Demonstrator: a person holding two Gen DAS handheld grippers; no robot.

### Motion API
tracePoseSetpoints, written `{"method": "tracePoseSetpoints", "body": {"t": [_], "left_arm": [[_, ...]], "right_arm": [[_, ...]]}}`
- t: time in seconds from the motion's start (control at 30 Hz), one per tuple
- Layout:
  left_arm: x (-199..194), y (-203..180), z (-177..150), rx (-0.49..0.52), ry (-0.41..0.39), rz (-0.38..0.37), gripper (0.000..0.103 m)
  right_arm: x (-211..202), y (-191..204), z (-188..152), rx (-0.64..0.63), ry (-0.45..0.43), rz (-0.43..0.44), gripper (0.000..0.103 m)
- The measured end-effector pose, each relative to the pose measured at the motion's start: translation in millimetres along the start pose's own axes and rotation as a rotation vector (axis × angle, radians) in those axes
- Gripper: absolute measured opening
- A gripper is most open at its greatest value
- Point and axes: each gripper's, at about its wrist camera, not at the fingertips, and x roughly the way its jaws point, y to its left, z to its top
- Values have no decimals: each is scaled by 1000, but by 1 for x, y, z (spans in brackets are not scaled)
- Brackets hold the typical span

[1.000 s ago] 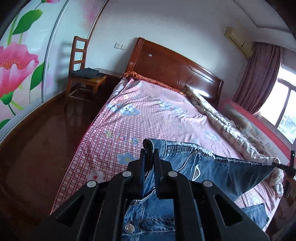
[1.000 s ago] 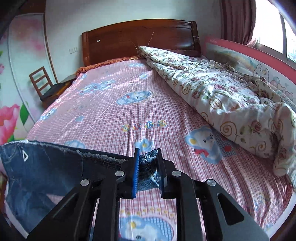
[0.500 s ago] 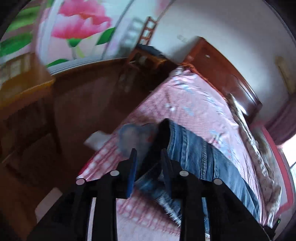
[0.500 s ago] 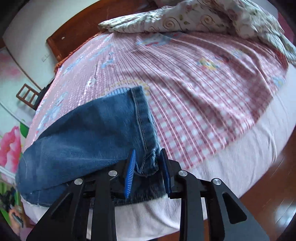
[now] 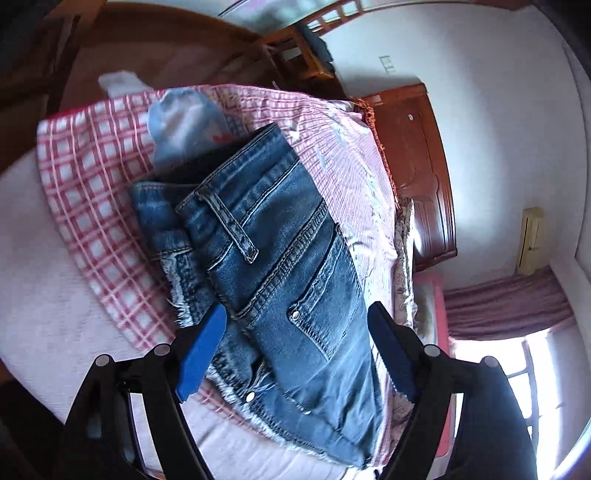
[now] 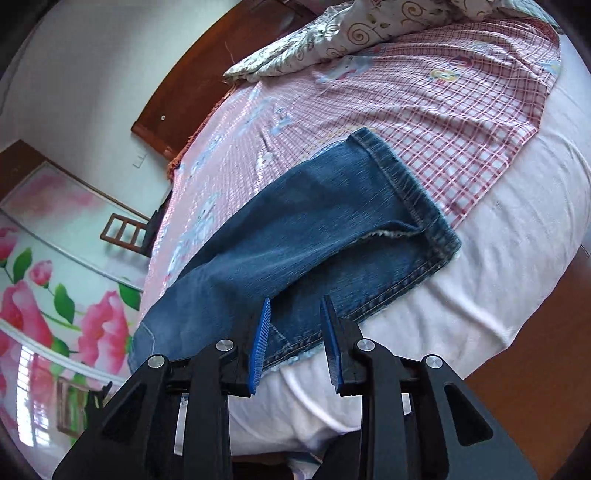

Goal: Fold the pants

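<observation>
The blue jeans [image 5: 280,273] lie folded lengthwise along the foot edge of the bed. The left wrist view shows the waistband end with belt loop and back pocket. My left gripper [image 5: 295,332] is open wide above this end, holding nothing. The right wrist view shows the leg cuffs [image 6: 410,206] lying flat, stacked one on the other. My right gripper [image 6: 295,321] is open, just above the leg's near edge, empty.
The pink checked sheet [image 6: 443,99] covers a white mattress [image 6: 498,277]. A flowered quilt [image 6: 351,33] is bunched by the wooden headboard [image 5: 421,162]. A wooden chair [image 6: 125,232] stands beside the bed on the dark wood floor [image 5: 155,55].
Both grippers lowered the jeans onto the bed edge, opened and let go. The left jaws spread wide; the right jaws opened partway. Both cameras now tilt down at the fabric.
</observation>
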Motion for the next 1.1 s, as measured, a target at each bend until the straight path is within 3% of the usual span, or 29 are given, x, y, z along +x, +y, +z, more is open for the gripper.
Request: {"method": "tracePoseSetpoints", "body": {"t": [0.1,0.17,0.23,0.3,0.43,0.47,0.53,0.57,0.6,0.67,0.87,0.97,1.1], "left_arm": [[13,2,3,-52,-22,12,79],[23,3,6,-62,-16,91,78],[28,4,9,-95,-24,73,80],[36,0,10,-84,-36,104,81],[47,-3,23,-170,-120,65,82],[49,-4,26,-178,-138,62,77],[50,-11,26,-169,-173,77,56],[53,-12,27,-169,-181,84,33],[53,-7,31,-164,-182,78,14],[55,-14,34,-132,-189,76,11],[51,-34,52,-79,-183,27,11],[53,-39,62,-58,-170,31,11],[66,-37,69,-57,-139,40,11]], "right_arm": [[2,7,-8,-10,10,19,27],[5,8,-10,-5,18,22,27],[6,10,-11,-4,20,35,27],[6,12,-11,-9,16,32,27],[7,11,-15,-8,21,45,27],[6,10,-17,-5,22,48,27],[2,4,-18,9,12,41,27],[-2,-1,-19,35,4,37,27],[-5,-8,-18,73,-8,31,43],[-15,-26,-12,161,-51,35,57],[-27,-60,11,362,-132,122,57],[-13,-63,20,424,-123,157,57],[17,-67,23,520,-96,148,49]]}}
